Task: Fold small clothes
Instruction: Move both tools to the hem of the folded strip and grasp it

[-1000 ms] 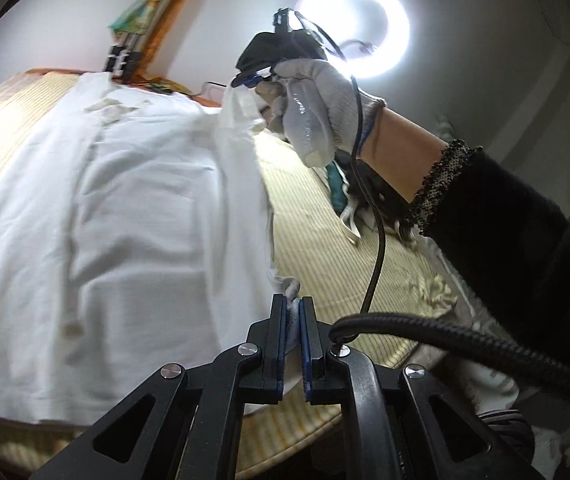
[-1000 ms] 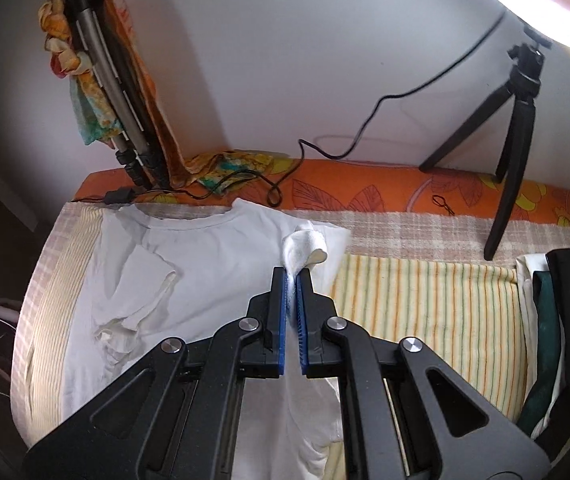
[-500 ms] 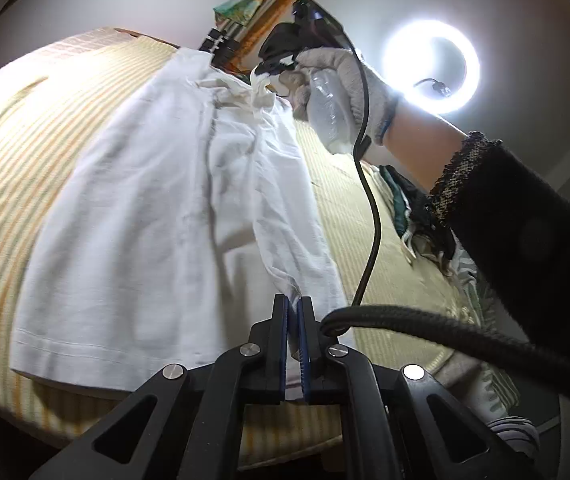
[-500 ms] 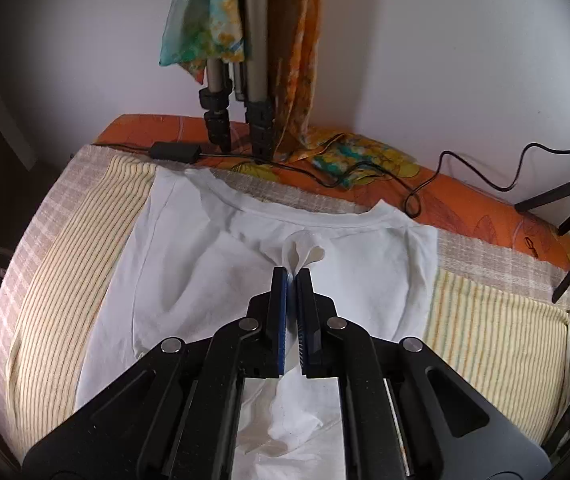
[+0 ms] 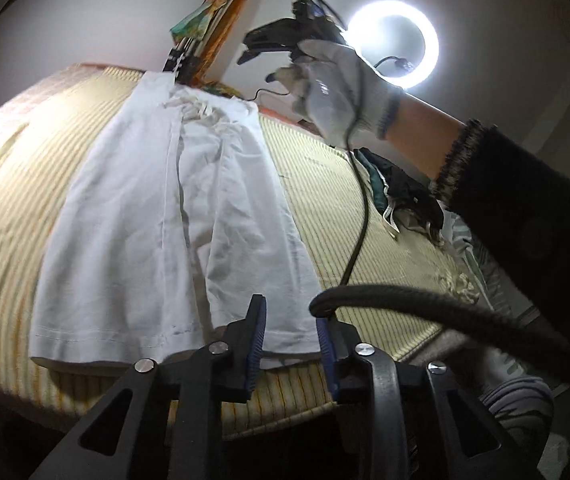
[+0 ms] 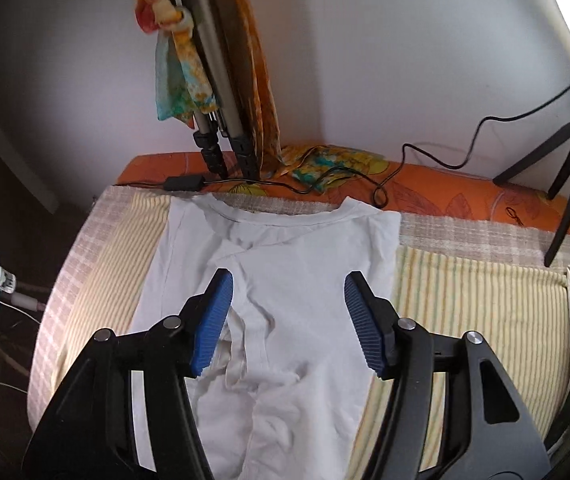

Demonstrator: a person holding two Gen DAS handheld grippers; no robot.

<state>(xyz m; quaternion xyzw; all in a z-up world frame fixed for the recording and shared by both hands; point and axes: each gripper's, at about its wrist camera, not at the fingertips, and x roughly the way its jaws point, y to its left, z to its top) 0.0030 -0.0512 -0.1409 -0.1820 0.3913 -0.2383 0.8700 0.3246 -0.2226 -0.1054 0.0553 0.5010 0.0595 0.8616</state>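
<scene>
As I read it from here: striped yellow bed cover [image 6: 465,280] bears the white cotton T-shirt [image 6: 305,264], sides folded inward, limp, light, best pinched at hem; left gripper [image 5: 291,338] released; right gripper [image 6: 287,320] released.

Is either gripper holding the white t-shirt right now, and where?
Neither. The left gripper and right gripper are open; the white t-shirt lies folded on the bed.

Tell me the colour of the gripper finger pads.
Blue, ribbed pads on the right gripper; clearest in the right wrist view.
</scene>
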